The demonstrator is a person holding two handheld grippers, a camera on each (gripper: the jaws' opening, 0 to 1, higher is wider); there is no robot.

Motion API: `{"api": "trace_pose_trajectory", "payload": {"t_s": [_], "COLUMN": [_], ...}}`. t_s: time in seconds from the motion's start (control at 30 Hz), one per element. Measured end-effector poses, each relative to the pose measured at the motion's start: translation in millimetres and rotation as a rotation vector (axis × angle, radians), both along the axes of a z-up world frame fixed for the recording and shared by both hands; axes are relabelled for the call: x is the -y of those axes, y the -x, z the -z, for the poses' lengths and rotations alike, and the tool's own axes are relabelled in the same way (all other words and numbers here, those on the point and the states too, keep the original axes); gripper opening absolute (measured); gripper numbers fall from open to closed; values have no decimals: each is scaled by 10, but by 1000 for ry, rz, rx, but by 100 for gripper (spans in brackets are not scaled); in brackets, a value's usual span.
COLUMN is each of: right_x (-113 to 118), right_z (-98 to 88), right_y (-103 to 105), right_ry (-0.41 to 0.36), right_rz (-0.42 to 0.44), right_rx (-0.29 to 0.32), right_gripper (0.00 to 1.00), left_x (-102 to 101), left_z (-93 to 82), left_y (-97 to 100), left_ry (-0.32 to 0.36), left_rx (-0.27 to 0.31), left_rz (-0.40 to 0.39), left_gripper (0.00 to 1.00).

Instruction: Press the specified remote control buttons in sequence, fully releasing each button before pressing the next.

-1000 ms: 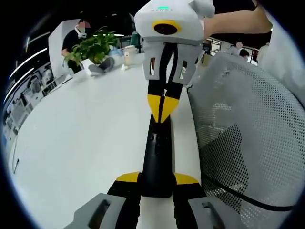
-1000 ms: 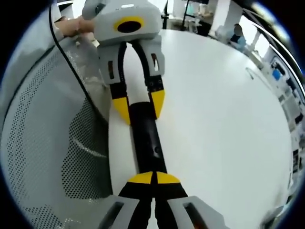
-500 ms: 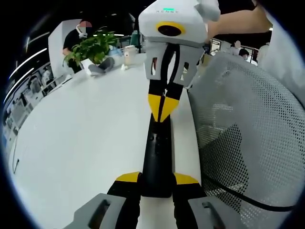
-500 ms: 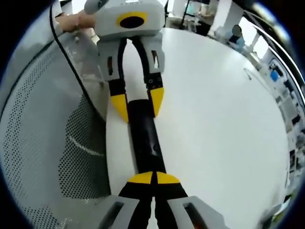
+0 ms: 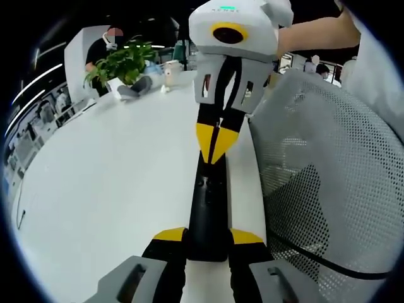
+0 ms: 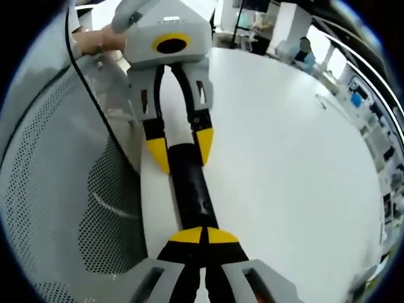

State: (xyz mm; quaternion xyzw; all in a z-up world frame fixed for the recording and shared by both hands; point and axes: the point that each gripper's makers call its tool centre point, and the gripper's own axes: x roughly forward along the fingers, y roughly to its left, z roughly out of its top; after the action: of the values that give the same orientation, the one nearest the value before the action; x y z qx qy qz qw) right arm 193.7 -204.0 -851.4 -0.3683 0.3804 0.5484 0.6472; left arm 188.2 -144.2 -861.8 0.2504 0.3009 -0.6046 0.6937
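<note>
With our left claw (image 5: 207,243) clamping the remote control (image 5: 207,208) and right claw (image 6: 203,237) clenched on a button toward 12 o'clock, excess force may tip it off the bench (image 5: 107,183).

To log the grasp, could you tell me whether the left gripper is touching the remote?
Touching: in the left gripper view, the left gripper fingers clamp the black remote control.
</note>
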Motion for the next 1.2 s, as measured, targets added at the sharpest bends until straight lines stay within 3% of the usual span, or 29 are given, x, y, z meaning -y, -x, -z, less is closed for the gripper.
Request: {"api": "trace_pose_trajectory", "payload": {"t_s": [0.17,0.2,0.67,0.73,0.8,0.93,1.2], "right_x": [-30,-42,-32,-32,-129,-79,-114], "right_z": [65,45,34,19,-49,-63,-12], "right_y": [41,18,18,16,-41,-93,-19], "right_ry": [17,18,10,-15,-114,-64,-51], "right_rz": [-20,-46,15,36,129,89,44], "right_rx": [-8,15,26,4,-8,26,-8], "right_gripper": [0,0,0,0,0,0,0], "left_x": [-4,-4,-3,-3,-4,-6,1], "left_z": [3,3,2,2,1,0,-3], "left_y": [-1,-3,-2,-1,1,0,0], "left_ry": [1,1,1,3,3,3,3], "left_rx": [-1,-1,-1,-1,-2,-1,-3], "left_rz": [0,1,0,-1,-1,-1,-2], "left_gripper": [24,24,24,24,24,24,24]}}
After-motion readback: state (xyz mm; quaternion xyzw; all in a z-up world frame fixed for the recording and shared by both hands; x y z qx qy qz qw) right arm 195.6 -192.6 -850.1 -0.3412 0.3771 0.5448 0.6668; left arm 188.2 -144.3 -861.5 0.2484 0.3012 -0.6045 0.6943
